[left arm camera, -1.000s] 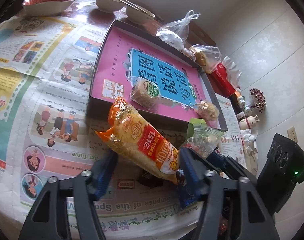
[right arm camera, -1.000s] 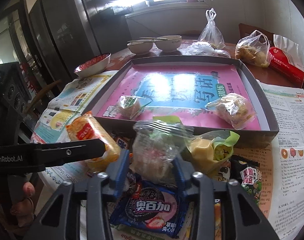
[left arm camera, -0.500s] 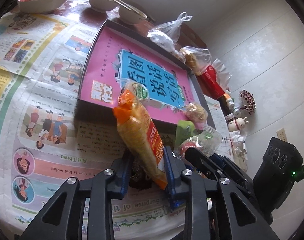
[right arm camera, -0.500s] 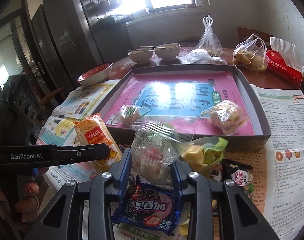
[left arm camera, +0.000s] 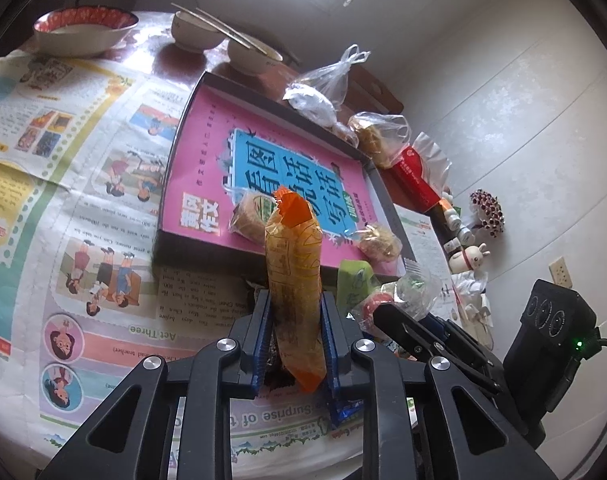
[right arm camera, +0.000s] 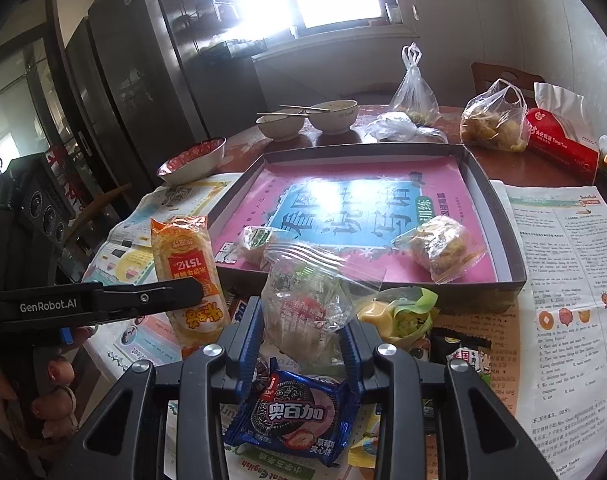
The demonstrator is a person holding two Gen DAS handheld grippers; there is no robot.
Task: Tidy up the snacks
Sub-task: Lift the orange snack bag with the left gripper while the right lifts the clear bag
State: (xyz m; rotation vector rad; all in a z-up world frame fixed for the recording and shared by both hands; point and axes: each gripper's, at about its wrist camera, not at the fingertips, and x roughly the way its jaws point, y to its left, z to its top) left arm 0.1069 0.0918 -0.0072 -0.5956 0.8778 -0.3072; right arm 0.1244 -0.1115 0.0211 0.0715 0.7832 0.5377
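In the left wrist view my left gripper [left arm camera: 294, 304] is shut on a long orange snack pack [left arm camera: 293, 272], which stands up between the blue pads, raised off the newspaper. From the right wrist view the same pack [right arm camera: 183, 256] sits in the left gripper [right arm camera: 175, 290] at left. My right gripper [right arm camera: 301, 320] is shut on a clear plastic snack bag [right arm camera: 307, 300], just in front of the dark tray [right arm camera: 499, 204] with a pink liner. In the tray lie a round green-labelled cake [right arm camera: 257, 240] and a wrapped pastry [right arm camera: 443, 246].
Loose on the newspaper lie a blue cookie pack [right arm camera: 295, 412], a green-yellow wrapped snack [right arm camera: 395, 312] and a black pack [right arm camera: 467, 356]. Behind the tray stand two bowls with chopsticks [right arm camera: 331, 114], a red-rimmed bowl [right arm camera: 191, 160], plastic bags [right arm camera: 491, 120] and a red tissue pack [right arm camera: 559, 144].
The left jaws closed onto the orange pack, which swung from lying across them to standing lengthwise between them. The right gripper kept its hold on the clear bag.
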